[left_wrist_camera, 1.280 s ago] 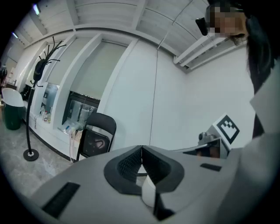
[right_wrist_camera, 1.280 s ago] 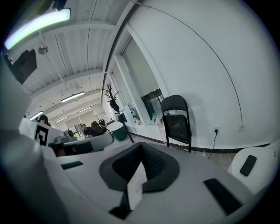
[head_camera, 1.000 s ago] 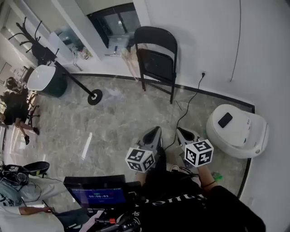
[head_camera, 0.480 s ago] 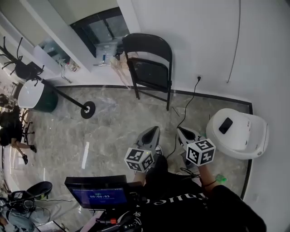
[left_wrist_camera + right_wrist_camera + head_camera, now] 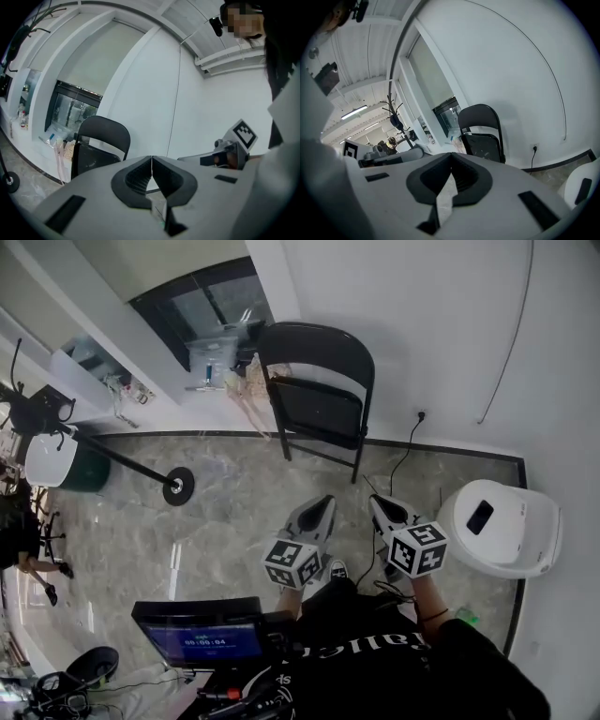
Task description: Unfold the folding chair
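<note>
A black folding chair (image 5: 315, 395) leans folded against the white wall, seat panel flat up against its back. It also shows in the left gripper view as the chair (image 5: 100, 146) and in the right gripper view as the chair (image 5: 482, 131). My left gripper (image 5: 322, 504) and right gripper (image 5: 379, 503) are held side by side over the marble floor, pointing at the chair and well short of it. In each gripper's own view, the left gripper (image 5: 152, 160) and the right gripper (image 5: 450, 158) have their jaws pressed together with nothing between them.
A white round appliance (image 5: 502, 526) with a dark device on top sits at the right by the wall. A black cable (image 5: 392, 470) runs from a wall socket across the floor. A stand's round base (image 5: 175, 486) lies left; a screen (image 5: 199, 636) is behind me.
Both grippers have been carried forward toward the chair, which now looks larger and nearer. The stand base and people at the left have slid toward the frame's edge. Both jaws stayed shut.
</note>
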A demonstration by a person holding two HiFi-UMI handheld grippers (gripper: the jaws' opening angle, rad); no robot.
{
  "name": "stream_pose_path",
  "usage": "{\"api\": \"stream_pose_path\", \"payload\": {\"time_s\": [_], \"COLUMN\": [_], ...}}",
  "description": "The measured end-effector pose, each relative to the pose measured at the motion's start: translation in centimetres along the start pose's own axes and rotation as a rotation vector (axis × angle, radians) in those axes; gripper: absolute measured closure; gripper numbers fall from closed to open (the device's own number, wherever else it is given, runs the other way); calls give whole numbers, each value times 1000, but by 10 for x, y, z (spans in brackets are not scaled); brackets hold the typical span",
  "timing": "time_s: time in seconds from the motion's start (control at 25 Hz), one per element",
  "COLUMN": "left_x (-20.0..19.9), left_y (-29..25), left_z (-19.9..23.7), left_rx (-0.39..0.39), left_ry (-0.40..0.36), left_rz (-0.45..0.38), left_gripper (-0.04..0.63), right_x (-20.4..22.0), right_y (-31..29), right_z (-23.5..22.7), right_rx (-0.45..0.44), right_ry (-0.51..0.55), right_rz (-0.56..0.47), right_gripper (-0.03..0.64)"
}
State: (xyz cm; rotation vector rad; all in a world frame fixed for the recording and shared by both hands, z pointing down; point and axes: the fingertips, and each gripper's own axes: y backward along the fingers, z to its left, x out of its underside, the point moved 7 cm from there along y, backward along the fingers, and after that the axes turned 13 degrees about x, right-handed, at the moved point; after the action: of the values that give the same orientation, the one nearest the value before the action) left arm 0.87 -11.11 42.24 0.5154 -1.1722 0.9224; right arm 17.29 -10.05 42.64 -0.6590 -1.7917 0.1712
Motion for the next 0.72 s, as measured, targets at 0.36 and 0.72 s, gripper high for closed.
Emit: {"api": "stream_pose_path", "payload": {"time_s": [0.36, 0.72], "left_x": [-23, -58], "left_y": [-16, -69], "left_z": [59, 85], "left_rx": [17, 26], "left_ry": [23, -34], "left_rz": [-15, -41], "left_gripper": [592, 592], "right_x": [-40, -77], "right_y": [-56, -99], "right_z": [8, -13], "right_rx": [32, -14], "right_ry": [53, 101], "right_rz": [-8, -9], "right_gripper": [601, 601]}}
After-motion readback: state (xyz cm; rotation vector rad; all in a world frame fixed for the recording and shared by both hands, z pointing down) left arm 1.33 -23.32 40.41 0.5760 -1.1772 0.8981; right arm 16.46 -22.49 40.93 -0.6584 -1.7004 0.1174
